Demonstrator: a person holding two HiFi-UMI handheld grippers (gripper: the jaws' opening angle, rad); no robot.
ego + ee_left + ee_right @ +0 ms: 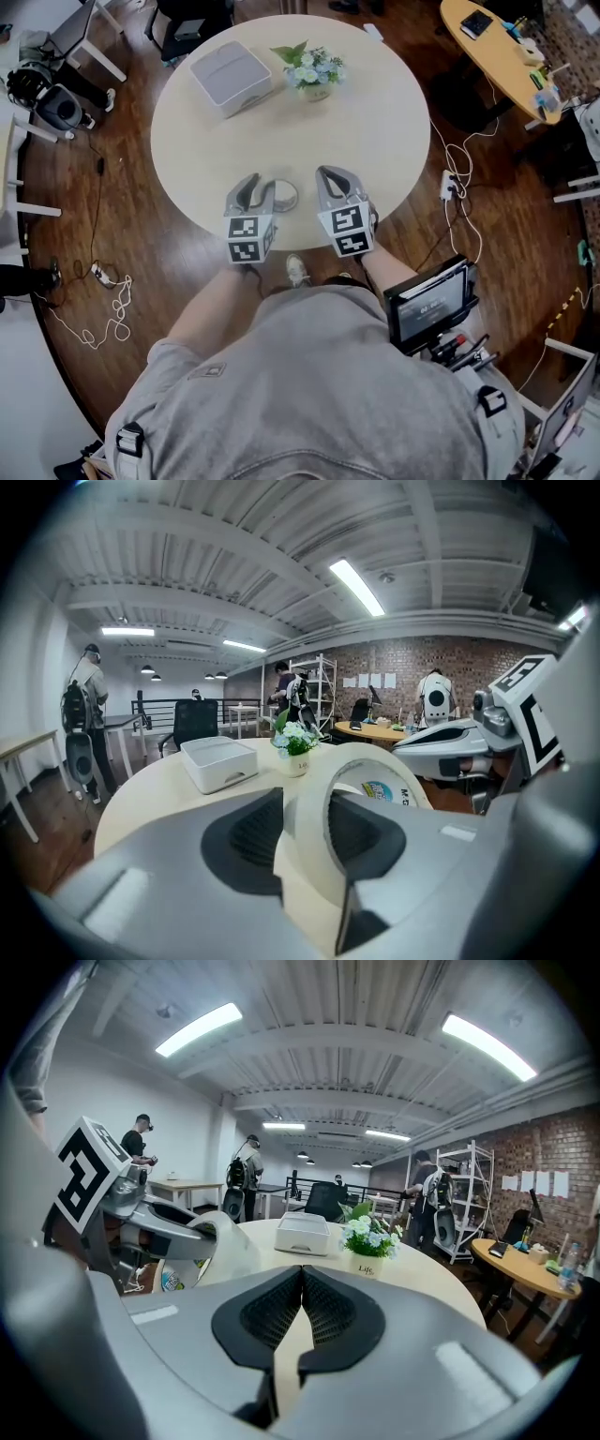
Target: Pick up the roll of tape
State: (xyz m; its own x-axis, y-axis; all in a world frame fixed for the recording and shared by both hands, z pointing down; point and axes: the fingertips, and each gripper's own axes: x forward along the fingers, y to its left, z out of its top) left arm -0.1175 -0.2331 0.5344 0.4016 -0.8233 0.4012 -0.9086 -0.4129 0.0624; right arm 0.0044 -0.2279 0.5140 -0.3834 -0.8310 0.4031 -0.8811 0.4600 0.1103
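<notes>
The left gripper (317, 841) clamps the tape roll (307, 799); flowerpot (366, 1265) reads "Life".

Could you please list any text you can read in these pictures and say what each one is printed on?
"Life", as best it reads: on the white flower pot.
"M", the rest hidden: on the label inside the roll of tape.
Screen beside the person: too small to read.
Sheets on the brick wall: too small to read.
</notes>
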